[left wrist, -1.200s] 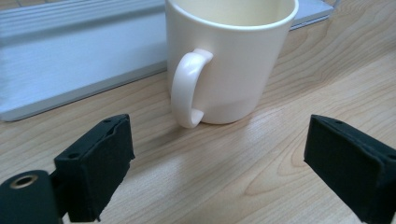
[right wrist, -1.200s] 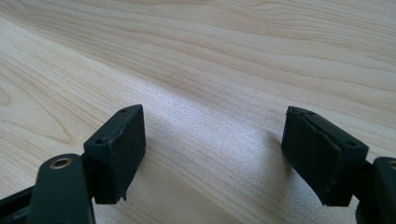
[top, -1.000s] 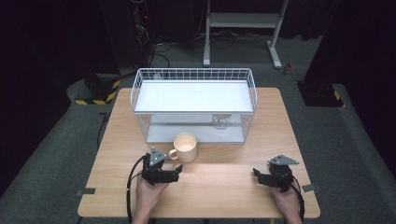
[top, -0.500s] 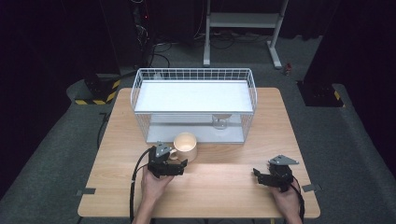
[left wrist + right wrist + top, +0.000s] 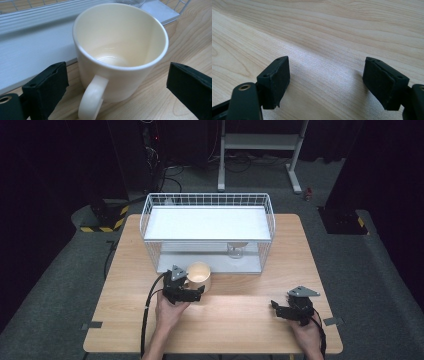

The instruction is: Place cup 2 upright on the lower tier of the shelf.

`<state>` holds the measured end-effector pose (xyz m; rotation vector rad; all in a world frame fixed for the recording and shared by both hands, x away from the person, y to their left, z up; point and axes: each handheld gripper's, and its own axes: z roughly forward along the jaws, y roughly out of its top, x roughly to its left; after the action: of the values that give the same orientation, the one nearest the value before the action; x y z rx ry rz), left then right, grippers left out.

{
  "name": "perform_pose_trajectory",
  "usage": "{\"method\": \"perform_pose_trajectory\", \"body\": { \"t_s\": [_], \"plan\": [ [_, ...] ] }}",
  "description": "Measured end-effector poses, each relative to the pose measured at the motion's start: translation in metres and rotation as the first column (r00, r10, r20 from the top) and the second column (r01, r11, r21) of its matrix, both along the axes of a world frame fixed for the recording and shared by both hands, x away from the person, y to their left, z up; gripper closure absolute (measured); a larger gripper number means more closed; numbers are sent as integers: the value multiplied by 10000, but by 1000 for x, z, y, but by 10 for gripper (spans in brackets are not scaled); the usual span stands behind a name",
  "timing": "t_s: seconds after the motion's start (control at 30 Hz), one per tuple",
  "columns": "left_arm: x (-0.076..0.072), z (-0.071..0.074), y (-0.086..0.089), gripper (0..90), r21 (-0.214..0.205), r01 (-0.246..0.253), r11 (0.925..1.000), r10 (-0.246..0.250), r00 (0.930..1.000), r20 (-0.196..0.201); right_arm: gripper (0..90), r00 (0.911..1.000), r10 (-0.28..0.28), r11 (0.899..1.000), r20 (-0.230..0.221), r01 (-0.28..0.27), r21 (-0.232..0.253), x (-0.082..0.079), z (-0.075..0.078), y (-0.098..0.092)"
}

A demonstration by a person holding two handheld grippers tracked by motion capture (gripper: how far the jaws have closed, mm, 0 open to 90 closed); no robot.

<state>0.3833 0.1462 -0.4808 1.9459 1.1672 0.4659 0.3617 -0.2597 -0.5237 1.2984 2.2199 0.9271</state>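
High view: the mug [image 5: 199, 275] stands upright on the table [image 5: 240, 320], just in front of the wire basket [image 5: 207, 232], at about eleven o'clock from the table's middle. The left gripper [image 5: 192, 291] sits at the mug's six o'clock, jaws spread wide either side of it, handle toward the gripper, pads not touching. The right gripper [image 5: 285, 310], at four o'clock, rests with jaws spread over bare wood.

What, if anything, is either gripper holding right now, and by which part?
Nothing is held. The left gripper stands open on either side of the cream mug, pads clear of it; the right gripper is open over bare table.
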Motion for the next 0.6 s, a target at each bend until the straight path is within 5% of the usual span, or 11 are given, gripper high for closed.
{"method": "perform_pose_trajectory", "body": {
  "t_s": [0.6],
  "plan": [
    [14, -5, -13, 53, -29, -220, 9998, 221, 9991, 373, 219, 10000, 3, 10000, 4, -3, -5, 0, 0, 0]
  ]
}}
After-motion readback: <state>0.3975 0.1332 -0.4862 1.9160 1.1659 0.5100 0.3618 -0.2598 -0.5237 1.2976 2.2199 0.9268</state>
